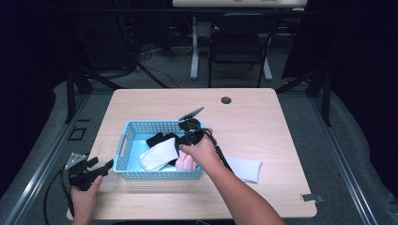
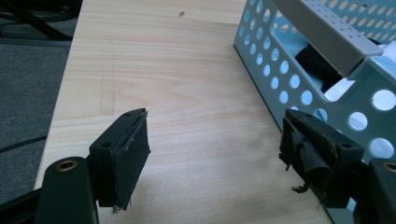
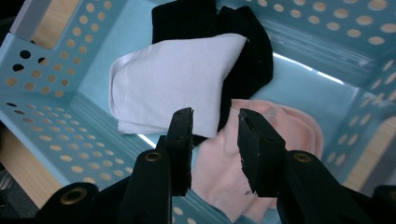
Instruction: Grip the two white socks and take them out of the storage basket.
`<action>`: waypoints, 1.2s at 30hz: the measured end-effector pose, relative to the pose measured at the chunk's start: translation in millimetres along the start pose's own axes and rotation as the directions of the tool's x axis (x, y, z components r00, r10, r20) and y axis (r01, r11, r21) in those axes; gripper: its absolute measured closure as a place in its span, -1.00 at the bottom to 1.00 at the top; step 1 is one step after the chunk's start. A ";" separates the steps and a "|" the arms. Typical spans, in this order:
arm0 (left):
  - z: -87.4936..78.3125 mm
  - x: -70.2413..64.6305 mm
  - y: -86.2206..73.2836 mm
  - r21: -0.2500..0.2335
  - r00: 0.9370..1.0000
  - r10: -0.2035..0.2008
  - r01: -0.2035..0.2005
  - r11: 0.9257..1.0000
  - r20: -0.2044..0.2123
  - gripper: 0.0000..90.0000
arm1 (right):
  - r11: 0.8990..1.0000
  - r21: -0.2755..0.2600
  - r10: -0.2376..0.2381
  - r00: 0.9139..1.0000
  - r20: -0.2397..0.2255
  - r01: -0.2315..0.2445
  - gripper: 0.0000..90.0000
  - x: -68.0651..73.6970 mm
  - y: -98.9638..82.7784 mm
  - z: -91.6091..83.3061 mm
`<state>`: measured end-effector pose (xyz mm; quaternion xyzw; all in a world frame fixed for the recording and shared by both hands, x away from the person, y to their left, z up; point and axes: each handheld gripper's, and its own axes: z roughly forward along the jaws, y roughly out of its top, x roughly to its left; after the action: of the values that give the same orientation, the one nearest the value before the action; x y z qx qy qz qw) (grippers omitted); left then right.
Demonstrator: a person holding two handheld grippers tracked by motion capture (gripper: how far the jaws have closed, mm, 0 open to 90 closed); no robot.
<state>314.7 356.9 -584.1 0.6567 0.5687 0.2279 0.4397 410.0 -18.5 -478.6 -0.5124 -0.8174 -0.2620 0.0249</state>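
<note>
From my right gripper view I see a pink sock [image 3: 261, 154] under the white sock [image 3: 173, 84] and black sock [image 3: 247, 51]; from above my hand covers most of it. My right gripper [image 3: 215, 130] hangs released over the blue basket [image 1: 123, 140]. My left gripper [image 2: 215, 140] gapes empty beside its wall. A grey sock [image 1: 246, 168] lies outside on the table [image 1: 253, 117].

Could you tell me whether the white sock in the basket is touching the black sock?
Touching. In the right gripper view the white sock lies on top of the black sock, overlapping it with no gap, inside the blue basket.
</note>
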 end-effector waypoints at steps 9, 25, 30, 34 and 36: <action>0.1 0.2 0.0 -0.002 1.000 -0.001 0.001 1.000 0.002 -0.47 | 0.998 0.039 0.047 0.999 -0.003 -0.046 0.43 -0.8 9.7 31.7; 0.2 -0.4 0.4 -0.001 1.000 0.001 -0.001 1.000 0.006 -0.47 | 0.990 0.057 0.128 0.992 -0.019 -0.127 0.43 -11.1 21.1 65.8; 0.4 -0.3 0.5 -0.001 1.000 0.001 -0.001 1.000 0.007 -0.48 | 0.989 0.054 0.141 0.988 -0.063 -0.138 0.73 -11.3 22.1 67.8; 0.4 -0.4 0.5 -0.001 1.000 0.000 0.000 1.000 0.007 -0.48 | 0.993 0.057 0.102 0.993 -0.051 -0.099 0.85 -9.5 22.3 64.1; 0.3 -0.4 0.5 -0.001 1.000 0.000 0.000 1.000 0.007 -0.48 | 0.995 0.054 0.085 0.995 -0.045 -0.082 0.92 -7.4 21.6 61.2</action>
<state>315.0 356.4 -583.8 0.6572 0.5671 0.2258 0.4421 445.8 10.5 -524.8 -0.5389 -0.8010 -0.2515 0.0684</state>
